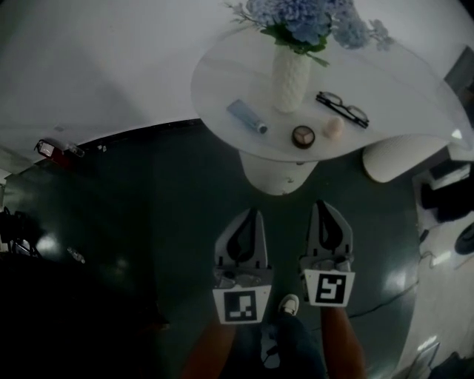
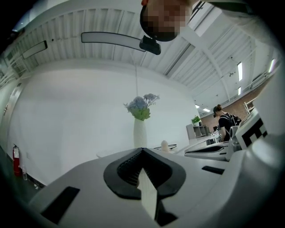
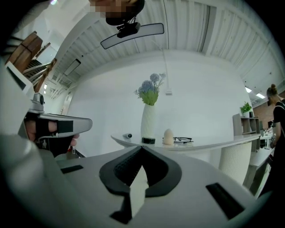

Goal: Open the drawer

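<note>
No drawer front can be made out in any view. My left gripper (image 1: 251, 214) and right gripper (image 1: 324, 204) hang side by side over the dark floor, both shut and empty. They point at the white pedestal (image 1: 274, 175) of a curved white table (image 1: 221, 83). In the left gripper view the jaws meet at the left gripper's tip (image 2: 142, 149), below the level of the table top. The right gripper (image 3: 142, 147) shows the same, with the table edge (image 3: 209, 144) just ahead.
On the table stand a white vase (image 1: 289, 78) of blue flowers (image 1: 304, 19), a blue tube (image 1: 246, 116), a round compact (image 1: 303, 136), an egg-shaped piece (image 1: 333, 127) and glasses (image 1: 342, 109). Another white rounded base (image 1: 392, 159) is at right. A person (image 2: 225, 119) stands far off.
</note>
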A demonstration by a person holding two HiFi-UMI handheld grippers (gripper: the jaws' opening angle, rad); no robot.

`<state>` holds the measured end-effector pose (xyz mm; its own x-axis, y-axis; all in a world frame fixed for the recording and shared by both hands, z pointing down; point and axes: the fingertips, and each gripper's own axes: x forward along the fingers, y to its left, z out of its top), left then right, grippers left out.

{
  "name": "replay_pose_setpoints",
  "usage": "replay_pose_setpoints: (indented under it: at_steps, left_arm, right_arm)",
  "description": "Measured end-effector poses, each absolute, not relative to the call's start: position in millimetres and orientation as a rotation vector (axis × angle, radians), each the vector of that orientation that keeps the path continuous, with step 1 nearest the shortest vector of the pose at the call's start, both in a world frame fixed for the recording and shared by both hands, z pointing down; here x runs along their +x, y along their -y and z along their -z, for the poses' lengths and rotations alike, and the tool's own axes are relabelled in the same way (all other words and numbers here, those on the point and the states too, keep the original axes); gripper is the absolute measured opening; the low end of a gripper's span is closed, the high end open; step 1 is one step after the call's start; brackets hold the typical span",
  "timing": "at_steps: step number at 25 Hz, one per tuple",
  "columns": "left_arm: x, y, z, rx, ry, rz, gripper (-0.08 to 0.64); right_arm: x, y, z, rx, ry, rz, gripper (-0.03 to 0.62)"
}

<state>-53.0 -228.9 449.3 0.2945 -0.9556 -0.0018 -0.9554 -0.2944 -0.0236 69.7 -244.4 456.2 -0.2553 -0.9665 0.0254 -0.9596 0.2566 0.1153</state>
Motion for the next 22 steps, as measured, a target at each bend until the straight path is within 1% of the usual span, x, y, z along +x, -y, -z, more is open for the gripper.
replay_pose_setpoints:
  at_steps: [4, 9, 12, 22]
  left_arm:
    - [-49.5, 237.5, -488.6, -2.511, -1.838, 0.046, 0.003]
    - [-46.1, 248.9, -531.7, -2.497, -1.836, -0.025, 0.003]
    - [-45.3, 251.0, -555.2, -2.500, -1.813, 0.017, 0.003]
    - [-46.8, 256.4, -585.2, -2.493, -1.815, -0.042, 0.003]
  right_arm:
    - [69.6, 255.4, -492.0, 1.862, 2.412, 0.117, 0.006]
    - [74.5, 265.9, -540.9, 1.870, 2.390, 0.130, 0.006]
    - [73.6, 268.5, -561.0, 1.881, 2.401, 0.122, 0.006]
    - [76.4, 276.9, -603.1, 1.897, 2.366, 0.071, 0.006]
